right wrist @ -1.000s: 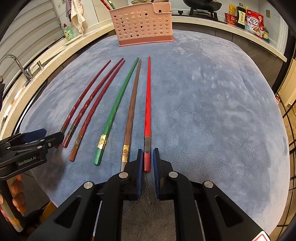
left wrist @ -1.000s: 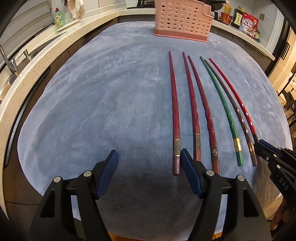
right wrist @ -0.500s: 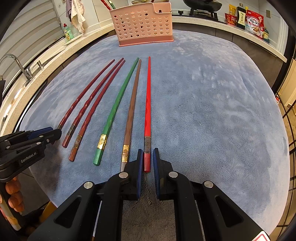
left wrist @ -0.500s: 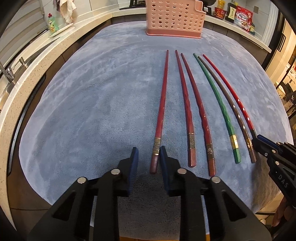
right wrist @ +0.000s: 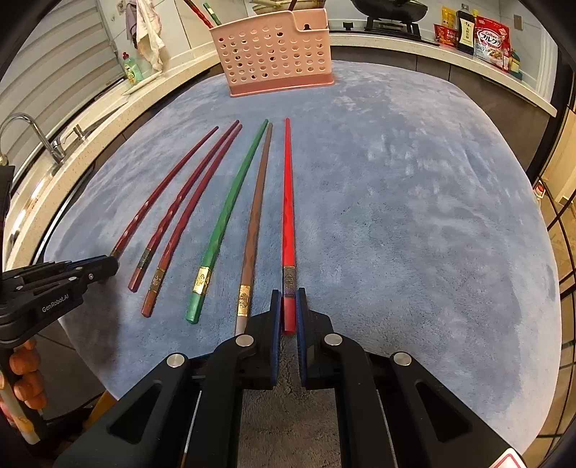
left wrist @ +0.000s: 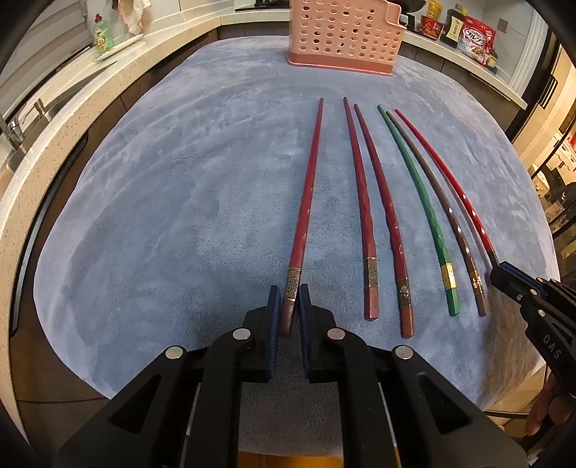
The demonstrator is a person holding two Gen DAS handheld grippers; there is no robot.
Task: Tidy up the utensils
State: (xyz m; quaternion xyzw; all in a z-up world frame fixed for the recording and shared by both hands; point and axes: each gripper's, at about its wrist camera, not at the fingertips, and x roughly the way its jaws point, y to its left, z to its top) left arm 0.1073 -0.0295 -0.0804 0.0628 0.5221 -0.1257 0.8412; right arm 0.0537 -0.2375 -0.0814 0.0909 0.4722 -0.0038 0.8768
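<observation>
Several long chopsticks lie side by side on a blue-grey mat [left wrist: 162,201]. My left gripper [left wrist: 289,309] is shut on the butt end of the leftmost dark red chopstick [left wrist: 306,201], which still rests on the mat. My right gripper [right wrist: 288,309] is shut on the butt end of the bright red chopstick [right wrist: 288,201] at the right of the row. Between them lie two dark red chopsticks [left wrist: 363,201], a green one [right wrist: 226,216] and a brown one [right wrist: 255,212]. A pink perforated utensil basket [right wrist: 273,54] stands at the mat's far edge and holds some utensils.
A stone counter with a sink and tap [right wrist: 39,136] runs along the left. A green dish-soap bottle [left wrist: 102,34] stands at the back left. Food packets [right wrist: 491,39] stand on the counter at the back right. The mat's near edge is just under both grippers.
My left gripper moved left over the leftmost dark red chopstick and closed from wide open onto its butt end. The right gripper stayed shut on the bright red chopstick.
</observation>
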